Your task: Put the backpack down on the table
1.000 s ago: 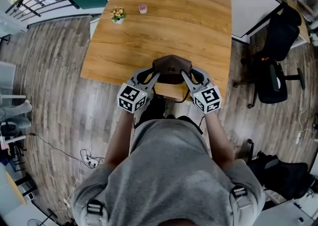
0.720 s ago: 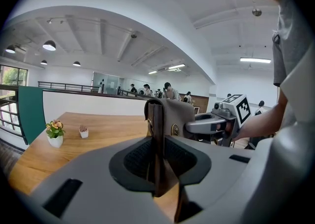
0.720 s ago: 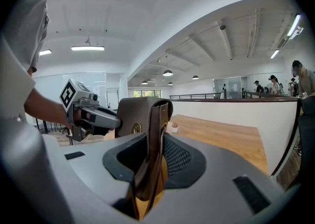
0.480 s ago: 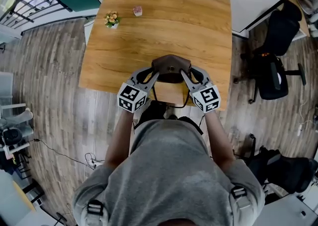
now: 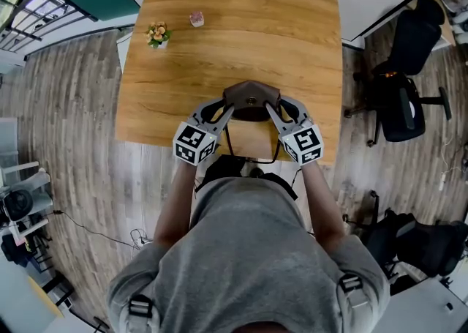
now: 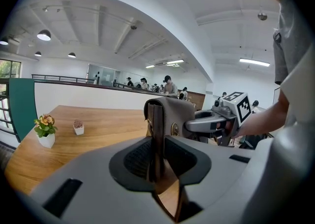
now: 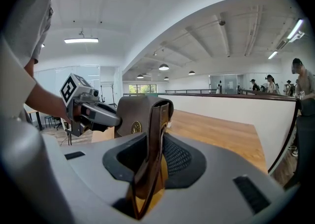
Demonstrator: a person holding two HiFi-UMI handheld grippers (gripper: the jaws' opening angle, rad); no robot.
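A small brown leather backpack (image 5: 251, 99) hangs between my two grippers over the near part of the wooden table (image 5: 241, 31). My left gripper (image 5: 229, 110) is shut on the strap at its left side, and my right gripper (image 5: 271, 110) is shut on the strap at its right side. In the left gripper view the brown strap (image 6: 157, 137) runs upright between the jaws of the left gripper (image 6: 157, 155), with the backpack (image 6: 173, 113) just beyond. In the right gripper view the strap (image 7: 156, 139) is pinched in the right gripper (image 7: 153, 156). The bag's underside is hidden.
A small potted flower (image 5: 156, 34) and a tiny potted plant (image 5: 197, 19) stand at the table's far left. A black office chair (image 5: 403, 108) is to the right of the table, and a black bag (image 5: 425, 242) lies on the wooden floor.
Both grippers have carried the backpack forward past the table's near edge and slightly lower. Their hold on the straps looks the same.
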